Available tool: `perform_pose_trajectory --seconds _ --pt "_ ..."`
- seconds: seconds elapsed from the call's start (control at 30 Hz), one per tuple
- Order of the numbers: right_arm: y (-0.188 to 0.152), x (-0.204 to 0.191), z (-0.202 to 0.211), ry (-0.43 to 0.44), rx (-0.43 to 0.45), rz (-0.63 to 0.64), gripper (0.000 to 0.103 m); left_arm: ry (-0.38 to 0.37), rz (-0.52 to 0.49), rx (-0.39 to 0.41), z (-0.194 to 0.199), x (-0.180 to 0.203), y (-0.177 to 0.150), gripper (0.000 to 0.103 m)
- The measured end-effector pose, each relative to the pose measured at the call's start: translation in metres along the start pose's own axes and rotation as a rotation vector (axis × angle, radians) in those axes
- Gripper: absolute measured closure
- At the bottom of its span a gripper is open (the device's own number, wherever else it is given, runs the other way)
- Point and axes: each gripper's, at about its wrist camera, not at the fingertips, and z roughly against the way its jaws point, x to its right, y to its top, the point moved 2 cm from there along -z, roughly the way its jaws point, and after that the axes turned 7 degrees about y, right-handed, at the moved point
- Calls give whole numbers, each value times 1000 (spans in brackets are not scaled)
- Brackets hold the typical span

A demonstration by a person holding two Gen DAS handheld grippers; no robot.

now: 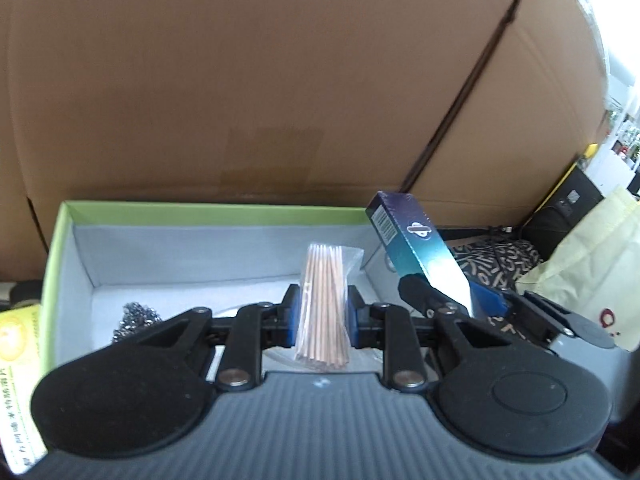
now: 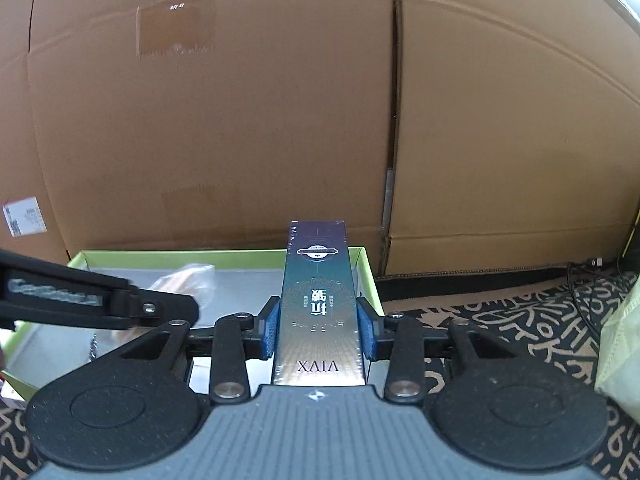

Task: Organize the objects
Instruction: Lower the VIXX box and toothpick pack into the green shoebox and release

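My left gripper is shut on a clear packet of thin wooden sticks and holds it over the green-rimmed open box. My right gripper is shut on a long blue-teal carton marked VIVX, above the box's right end. The carton also shows in the left wrist view, tilted up at the box's right wall, with the right gripper below it. The left gripper's arm crosses the right wrist view, and the stick packet shows behind it.
A steel wool scourer lies inside the box at the left. A tall cardboard wall stands right behind the box. A patterned black and tan mat lies to the right, with a pale yellow bag and cables.
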Motion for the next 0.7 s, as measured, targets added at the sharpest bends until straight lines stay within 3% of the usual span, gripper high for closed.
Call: perform_pose_trajectory --seconds 0.13,0.2,0.23,0.27,0.37,0.47,0.6,0.7 --pt "-7 -6 -11 -5 -32 49 60 15 0 -7 -13 0 -5 78" --pt "-13 -9 -18 3 -54 66 60 17 -7 3 -15 -1 -6 55" --pt "-15 -9 -21 8 -68 79 59 13 -3 16 -13 -2 -7 32" --pt "-17 -11 -23 11 -76 97 53 12 4 43 -10 -1 -4 20" --pt "-18 -17 -14 -3 -61 151 40 14 -36 114 9 0 -4 10" --pt "-12 -24 10 -39 9 191 34 15 -80 182 38 -2 -5 0" --pt "-10 -41 53 -76 143 223 24 49 -78 254 80 -12 -11 0" --pt "-17 -56 80 -57 215 206 18 84 -101 278 107 -21 -26 0"
